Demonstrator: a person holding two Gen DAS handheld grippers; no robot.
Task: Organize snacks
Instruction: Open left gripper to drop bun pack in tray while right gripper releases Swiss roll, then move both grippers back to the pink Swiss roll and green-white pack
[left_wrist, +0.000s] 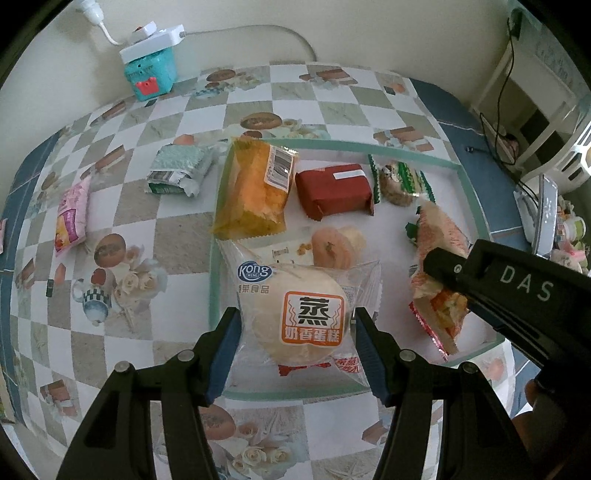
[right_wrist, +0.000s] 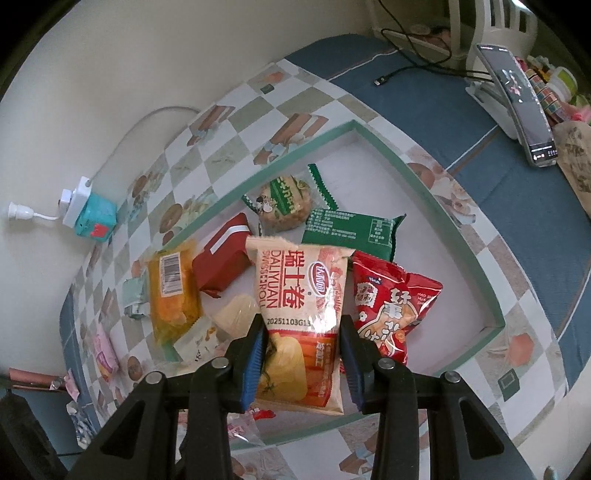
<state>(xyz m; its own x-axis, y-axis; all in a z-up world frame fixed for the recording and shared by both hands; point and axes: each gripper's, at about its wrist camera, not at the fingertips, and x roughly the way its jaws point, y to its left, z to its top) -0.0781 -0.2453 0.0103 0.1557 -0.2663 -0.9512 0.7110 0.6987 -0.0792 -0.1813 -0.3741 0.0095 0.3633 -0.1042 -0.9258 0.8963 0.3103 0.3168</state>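
Observation:
My left gripper (left_wrist: 297, 343) is shut on a clear-wrapped steamed cake (left_wrist: 295, 314) over the near part of the green-rimmed white tray (left_wrist: 332, 144). My right gripper (right_wrist: 302, 349) is shut on a beige Swiss roll packet (right_wrist: 301, 314), held above the tray (right_wrist: 424, 177); it shows in the left wrist view (left_wrist: 439, 273) at the right. In the tray lie an orange cake pack (left_wrist: 255, 192), a red box (left_wrist: 334, 192), a green-wrapped biscuit (left_wrist: 399, 181), a red snack bag (right_wrist: 391, 306) and a dark green pack (right_wrist: 351, 230).
On the checkered tablecloth left of the tray lie a pale green packet (left_wrist: 177, 170) and a pink packet (left_wrist: 72, 218). A teal box with a white power strip (left_wrist: 151, 62) stands at the back wall. A phone on a stand (right_wrist: 521, 103) is at the far right.

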